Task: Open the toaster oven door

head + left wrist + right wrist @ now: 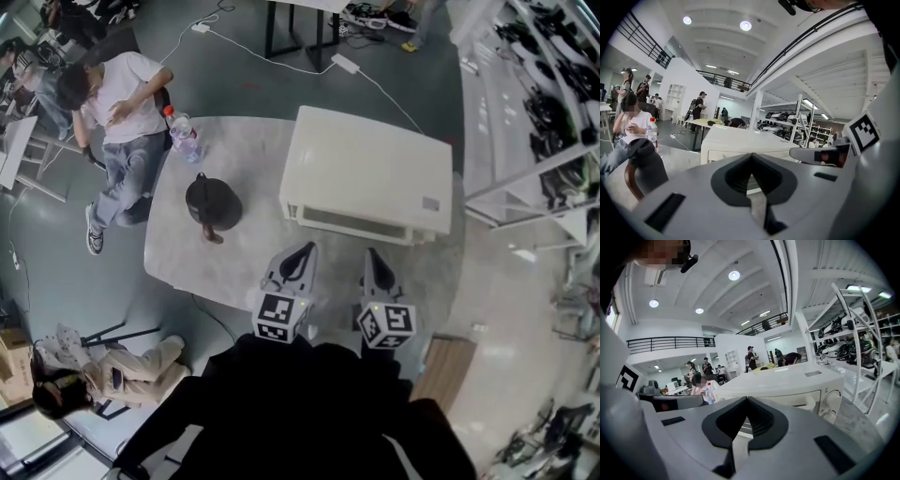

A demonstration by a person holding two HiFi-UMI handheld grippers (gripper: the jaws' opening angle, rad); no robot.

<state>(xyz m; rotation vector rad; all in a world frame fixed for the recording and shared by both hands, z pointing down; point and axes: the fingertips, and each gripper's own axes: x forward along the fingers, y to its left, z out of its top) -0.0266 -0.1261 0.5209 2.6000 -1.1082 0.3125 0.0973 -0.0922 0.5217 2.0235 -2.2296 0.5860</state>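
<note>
The left gripper point(304, 249) and right gripper point(374, 256) have their fingers closed together, holding nothing. Just ahead sits the toaster oven point(366, 173); its top sticker point(430, 203) is too small to read.

Left claw point(751, 157) is closed; toaster oven point(740, 140) stands beyond.

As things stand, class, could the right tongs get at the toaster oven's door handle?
Probably yes. The right tongs point at the front of the toaster oven, with nothing between them and the door handle. Their jaws are together, so they would have to open first.
</note>
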